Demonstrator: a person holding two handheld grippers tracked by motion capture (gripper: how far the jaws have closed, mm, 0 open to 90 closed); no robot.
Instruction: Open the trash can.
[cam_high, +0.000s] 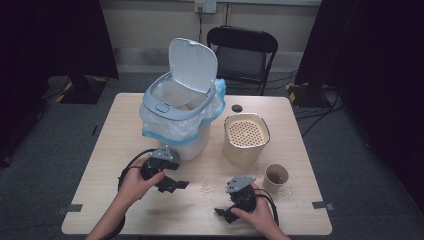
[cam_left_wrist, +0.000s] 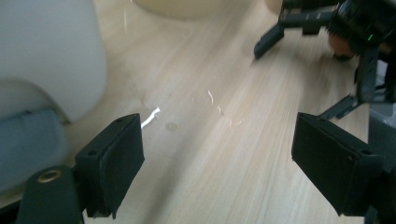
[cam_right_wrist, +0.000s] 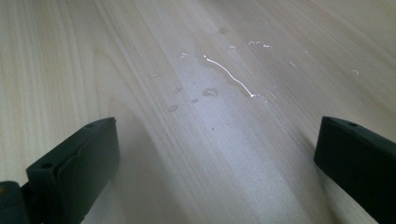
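My left gripper (cam_high: 176, 185) sits low over the wooden table (cam_high: 110, 165), in front of the white bin (cam_high: 177, 112), held by a hand. In the left gripper view its jaws (cam_left_wrist: 217, 135) stand wide apart with nothing between them, over bare wood with thin wet streaks (cam_left_wrist: 150, 117). My right gripper (cam_high: 223, 213) rests near the table's front edge, held by the other hand. Its jaws (cam_right_wrist: 219, 144) are also open and empty, above droplets and a glinting wet line (cam_right_wrist: 229, 74). A small spill (cam_high: 209, 187) lies between the two grippers.
The bin's lid (cam_high: 192, 62) is up and a clear and blue bag lines it. A beige container (cam_high: 246, 139) with a perforated top stands at the right, a brown paper cup (cam_high: 276, 177) in front of it. A black chair (cam_high: 242, 52) stands behind the table.
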